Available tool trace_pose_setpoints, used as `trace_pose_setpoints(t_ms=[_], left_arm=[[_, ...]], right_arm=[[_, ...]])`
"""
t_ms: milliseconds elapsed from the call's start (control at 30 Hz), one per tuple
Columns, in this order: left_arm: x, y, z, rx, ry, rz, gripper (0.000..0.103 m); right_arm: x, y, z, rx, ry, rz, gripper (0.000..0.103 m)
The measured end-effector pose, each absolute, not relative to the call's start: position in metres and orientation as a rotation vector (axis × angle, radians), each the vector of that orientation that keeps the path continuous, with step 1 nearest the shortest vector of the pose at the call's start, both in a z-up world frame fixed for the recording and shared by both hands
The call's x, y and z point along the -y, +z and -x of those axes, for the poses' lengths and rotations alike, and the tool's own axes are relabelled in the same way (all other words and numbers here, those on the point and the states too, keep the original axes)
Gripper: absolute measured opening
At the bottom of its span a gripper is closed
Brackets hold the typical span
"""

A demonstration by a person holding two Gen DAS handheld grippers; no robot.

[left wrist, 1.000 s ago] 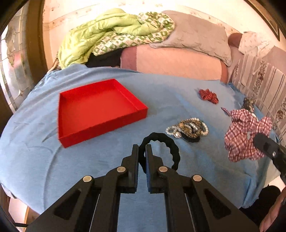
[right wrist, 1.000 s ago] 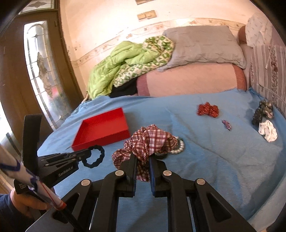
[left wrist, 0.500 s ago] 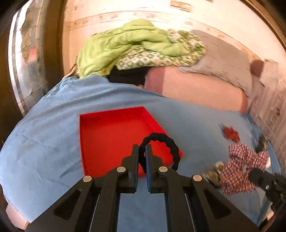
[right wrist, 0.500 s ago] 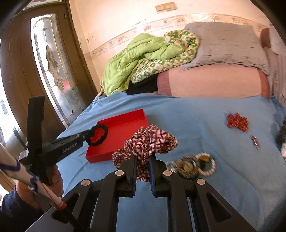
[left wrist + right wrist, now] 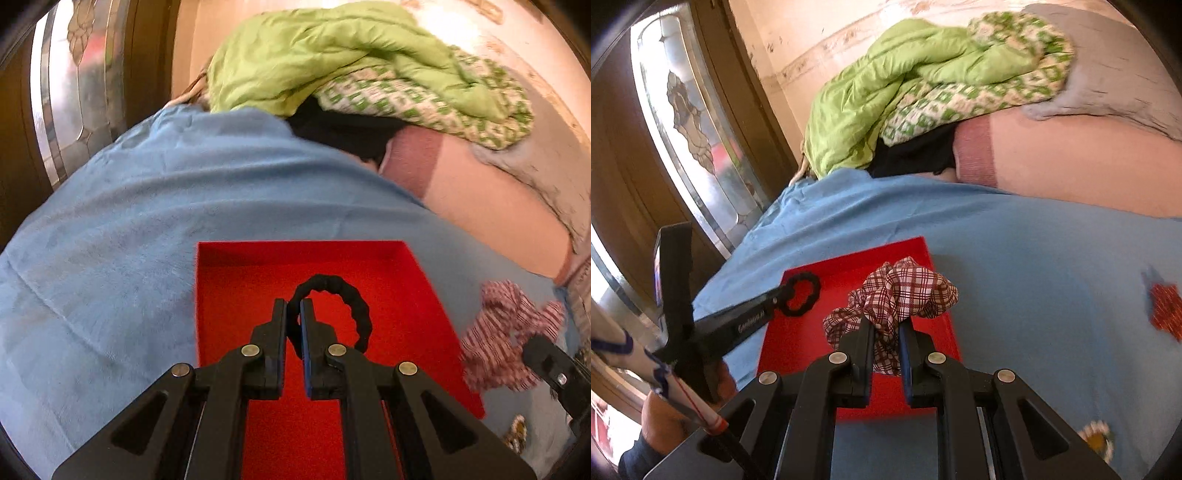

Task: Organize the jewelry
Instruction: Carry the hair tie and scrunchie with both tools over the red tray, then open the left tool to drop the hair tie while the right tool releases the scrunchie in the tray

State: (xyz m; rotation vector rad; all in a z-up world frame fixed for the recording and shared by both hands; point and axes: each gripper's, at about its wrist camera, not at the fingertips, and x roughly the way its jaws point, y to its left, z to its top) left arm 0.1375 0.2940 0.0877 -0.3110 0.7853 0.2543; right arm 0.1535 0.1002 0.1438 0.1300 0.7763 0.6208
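Blue bedspread (image 5: 155, 206) bears the red tray (image 5: 413, 295); left claw (image 5: 293, 325) pinches a black braided hair tie (image 5: 351, 299) above it, right claw (image 5: 886, 332), at three o'clock, clamps a plaid scrunchie (image 5: 905, 291), both poised for dropping in.

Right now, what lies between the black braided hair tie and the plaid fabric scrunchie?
Only bare floor of the red tray, seen in the right wrist view between the black braided hair tie and plaid fabric scrunchie.

We see the right gripper (image 5: 886, 328) clamping a plaid fabric scrunchie (image 5: 905, 291) above the shallow red tray (image 5: 801, 339).
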Motion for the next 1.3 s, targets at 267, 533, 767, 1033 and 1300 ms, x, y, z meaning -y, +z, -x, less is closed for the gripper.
trace_pose_setpoints(t_ms=[267,533,767,1033,1300], left_arm=[[-0.316,0.073,-0.163,-0.816,0.274,0.356,0.007],[-0.323,0.062,-0.171,-0.841,0.285,0.374,0.007],[-0.321,0.063,-0.169,-0.833,0.299,0.391,0.016],[-0.305,0.068,-0.162,-0.853,0.297,0.316,0.020],[-0.301,0.072,-0.131,-0.850,0.318,0.302,0.020]], right_arm=[[-0.159,0.102,-0.227,-0.868,0.621,-0.106,0.013],[-0.180,0.074,-0.257,-0.918,0.613,-0.116,0.013],[-0.181,0.066,-0.259,-0.912,0.601,-0.092,0.037],[-0.166,0.065,-0.244,-0.943,0.566,-0.114,0.056],[-0.148,0.072,-0.190,-0.946,0.532,-0.146,0.056]])
